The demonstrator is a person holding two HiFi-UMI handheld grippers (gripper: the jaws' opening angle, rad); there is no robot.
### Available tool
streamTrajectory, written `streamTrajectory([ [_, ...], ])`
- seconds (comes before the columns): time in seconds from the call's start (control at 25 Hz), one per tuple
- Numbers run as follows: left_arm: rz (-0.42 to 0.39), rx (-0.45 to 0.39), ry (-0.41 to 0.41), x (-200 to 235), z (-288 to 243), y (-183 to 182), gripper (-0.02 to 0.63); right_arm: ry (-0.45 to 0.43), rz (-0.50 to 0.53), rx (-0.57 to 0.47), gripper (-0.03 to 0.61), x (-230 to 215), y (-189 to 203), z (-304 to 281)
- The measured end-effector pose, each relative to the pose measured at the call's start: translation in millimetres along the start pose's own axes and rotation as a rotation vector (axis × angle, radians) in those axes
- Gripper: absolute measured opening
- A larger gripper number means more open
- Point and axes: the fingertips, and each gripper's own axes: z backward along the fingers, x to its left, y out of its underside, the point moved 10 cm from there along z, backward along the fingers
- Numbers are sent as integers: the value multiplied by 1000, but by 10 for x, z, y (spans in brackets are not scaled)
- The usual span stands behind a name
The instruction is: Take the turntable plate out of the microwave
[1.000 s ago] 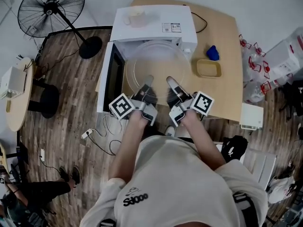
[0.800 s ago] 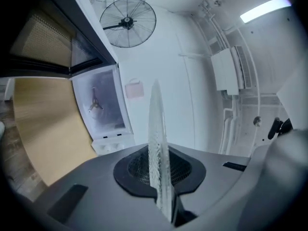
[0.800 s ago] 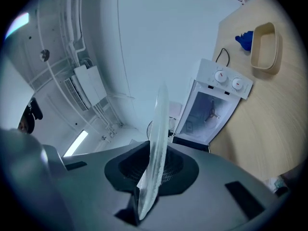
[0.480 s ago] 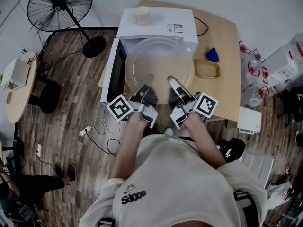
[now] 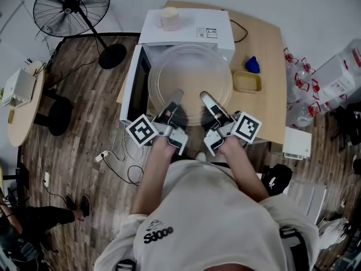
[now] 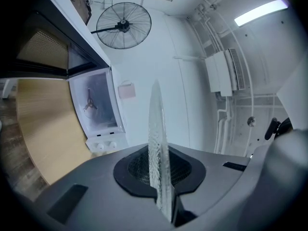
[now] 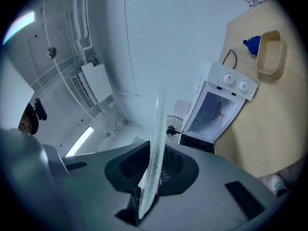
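Observation:
The clear glass turntable plate [image 5: 190,78] hangs in the air in front of the open white microwave [image 5: 186,30], held level by both grippers at its near rim. My left gripper [image 5: 175,101] is shut on the rim at the left, my right gripper [image 5: 206,100] on the rim at the right. In the left gripper view the plate's edge [image 6: 156,148] runs upright between the jaws, and the microwave cavity [image 6: 96,105] shows beyond. The right gripper view shows the plate's edge [image 7: 155,153] clamped likewise, with the cavity [image 7: 214,112] behind it.
The microwave door [image 5: 134,92] stands open to the left. A cup [image 5: 168,18] sits on top of the microwave. On the wooden table [image 5: 271,95] to the right are a tan container [image 5: 248,82] and a blue object [image 5: 253,64]. A floor fan [image 5: 70,7] stands at the left.
Both grippers have lifted the plate and drawn it out of the microwave toward me; in the last half second it barely moved.

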Motion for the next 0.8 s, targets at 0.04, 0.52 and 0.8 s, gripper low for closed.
streamTrajectory([
  [0.04,0,-1,0,-3,-5,1,38,-1,1,0,29,0,-7,1],
  [0.52,6,-26,-23,50,-17,-44,38,4,-18,24,29,-79,-34,-86],
  [0.8,4,-35,-31,76,1,-70,38,11,-21,43,29,-107,-19,-131],
])
